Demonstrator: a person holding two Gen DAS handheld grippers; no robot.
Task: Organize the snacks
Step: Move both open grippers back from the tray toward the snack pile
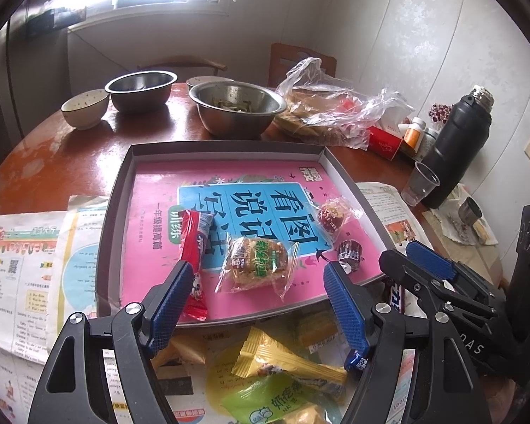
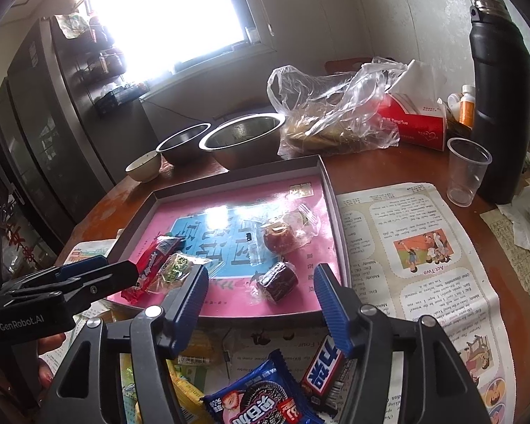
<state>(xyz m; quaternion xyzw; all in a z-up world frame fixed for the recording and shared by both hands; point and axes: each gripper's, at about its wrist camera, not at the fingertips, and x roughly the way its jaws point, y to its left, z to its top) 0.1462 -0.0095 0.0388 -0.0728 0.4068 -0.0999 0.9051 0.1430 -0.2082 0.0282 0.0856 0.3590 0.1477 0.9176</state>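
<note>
Both sets of jaws apart, nothing between either pair. Left gripper (image 1: pixel 256 282) wide, hanging over the near rim of the tray (image 1: pixel 229 146); right gripper (image 2: pixel 261 289) at a middling gap, likewise empty.

Ahead of the left fingers, inside the tray: clear-wrapped pastry (image 1: pixel 256 259) straight in front, red stick packet (image 1: pixel 194 251) touching the left fingertip's side, dark round chocolate (image 1: pixel 349 252) just past the right fingertip, red wrapped sweet (image 1: pixel 332 213) further on. Below and behind the fingers, loose on newspaper (image 2: pixel 417 247): yellow wafer packet (image 1: pixel 282 357), green packet (image 1: pixel 275 401), blue cookie packet (image 2: pixel 261 399) and chocolate bar (image 2: pixel 323 367).

Likely trouble: catching the tray's near wall on a low approach and shoving the whole tray toward the steel bowl (image 1: pixel 236 106); snagging a crinkly wrapper tail and dragging a neighbour along; the two grippers colliding, being close side by side.

Open room: plenty on the tray's far half; to the right, clear newspaper before the plastic cup (image 2: pixel 468 173) and black flask (image 2: pixel 500 106).
</note>
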